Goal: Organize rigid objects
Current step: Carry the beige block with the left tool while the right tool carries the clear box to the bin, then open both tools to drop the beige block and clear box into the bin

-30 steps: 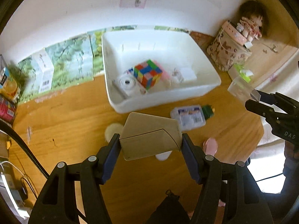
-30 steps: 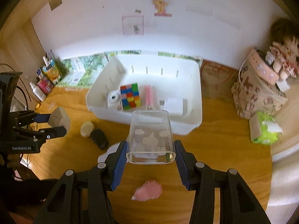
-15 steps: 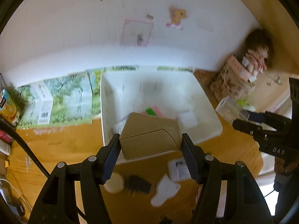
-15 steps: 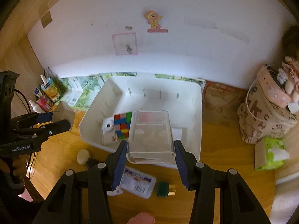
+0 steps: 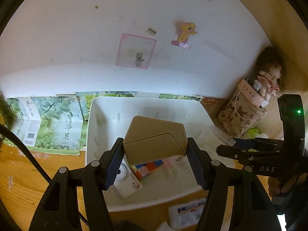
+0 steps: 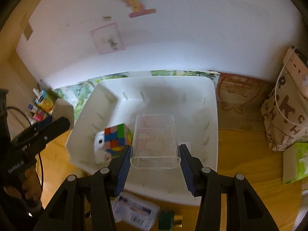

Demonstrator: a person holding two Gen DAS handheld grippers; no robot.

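Two loads are up over the white bin (image 6: 210,119) at once. Left gripper (image 5: 155,162) pinches a tan cardboard box (image 5: 154,140), pads pressed on both its ends, and the box hangs tilted above the bin's middle. Its bulk hides most of the floor behind it. Underneath, a colour cube (image 5: 148,168) peeks out, only its lower edge showing, and a white carton with a round dark mark (image 5: 126,181) lies beside it against the left finger. Something pale pink sits right of the cube, too blurred to name.

Right gripper (image 6: 155,164) clamps a clear plastic tub (image 6: 155,140), jaws tight on its side walls, open mouth toward the camera, held over the bin's near half. Through the plastic the bin floor reads only as faint blotches. From this side the cube (image 6: 115,137) shows fully, resting on the carton (image 6: 99,148) near the left wall.

Outside the bin, on the wooden table (image 6: 240,150), a white labelled packet (image 6: 135,210) and a green-capped item (image 6: 167,219) lie by the near wall, partly cut off by the fingers. A patterned bag (image 6: 284,115) stands at the right, clipped by the frame.
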